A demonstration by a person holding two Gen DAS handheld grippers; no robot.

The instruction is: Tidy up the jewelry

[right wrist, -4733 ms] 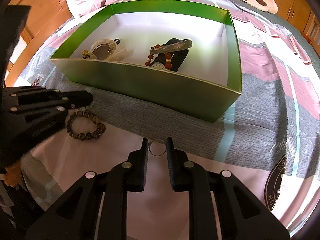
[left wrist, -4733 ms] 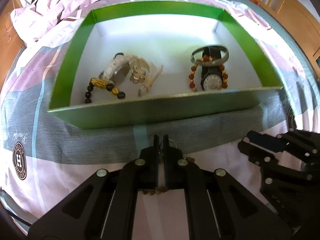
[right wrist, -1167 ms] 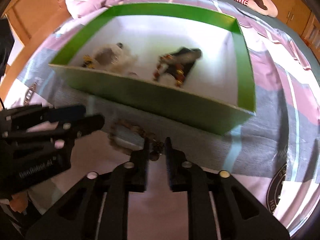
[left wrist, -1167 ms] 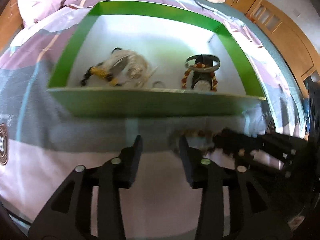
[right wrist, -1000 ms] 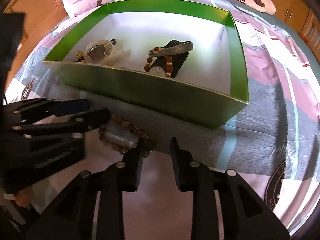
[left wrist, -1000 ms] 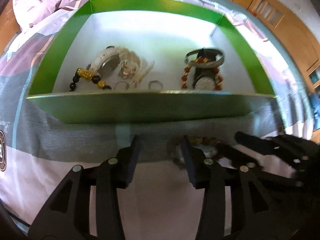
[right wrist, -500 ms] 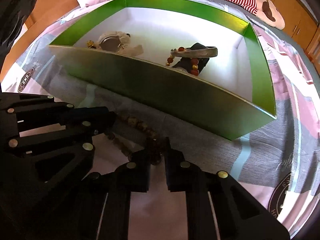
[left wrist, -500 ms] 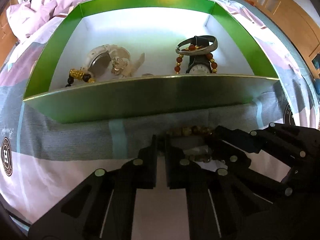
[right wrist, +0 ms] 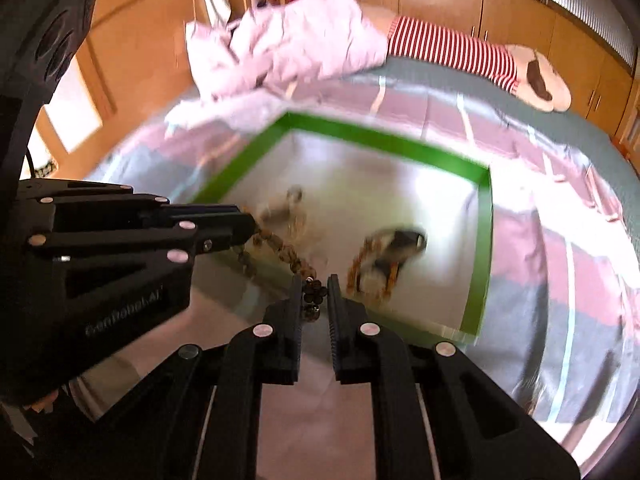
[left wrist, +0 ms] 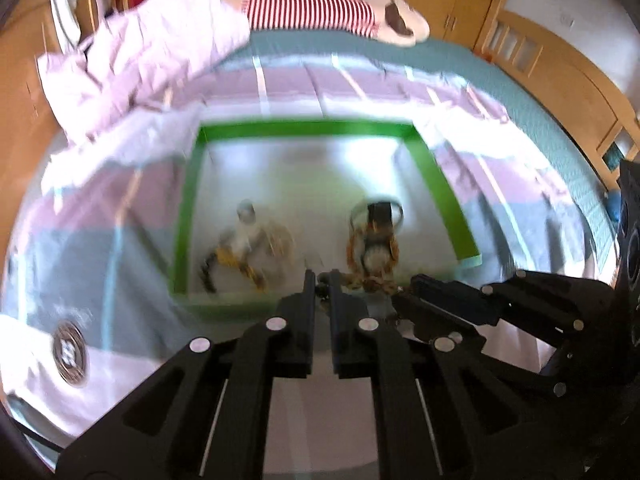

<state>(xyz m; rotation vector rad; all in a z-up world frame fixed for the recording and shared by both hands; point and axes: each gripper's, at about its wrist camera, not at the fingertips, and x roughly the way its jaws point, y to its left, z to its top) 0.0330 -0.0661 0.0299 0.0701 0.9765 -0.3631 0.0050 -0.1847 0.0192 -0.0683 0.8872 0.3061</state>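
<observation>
A brown bead bracelet (right wrist: 286, 250) hangs stretched between both grippers, lifted over the near edge of the green box (right wrist: 478, 280). My left gripper (left wrist: 323, 280) is shut on one end of the bracelet (left wrist: 370, 280). My right gripper (right wrist: 314, 284) is shut on the other end. The left gripper's fingers (right wrist: 224, 226) show at the left of the right wrist view. Inside the box (left wrist: 186, 216) lie a pale watch with a black-and-gold bead bracelet (left wrist: 240, 248) and a dark watch with a bangle and red beads (left wrist: 374, 236). Both views are blurred.
The box sits on a bed with a pink, grey and teal cover (left wrist: 92, 248). A rumpled pink quilt (left wrist: 148, 52) and a striped plush toy (left wrist: 320, 10) lie beyond it. Wooden cabinets (left wrist: 560, 72) line the room's right side.
Both grippers have risen from the bedcover with the bead bracelet held between them and now look down into the box from above its near wall.
</observation>
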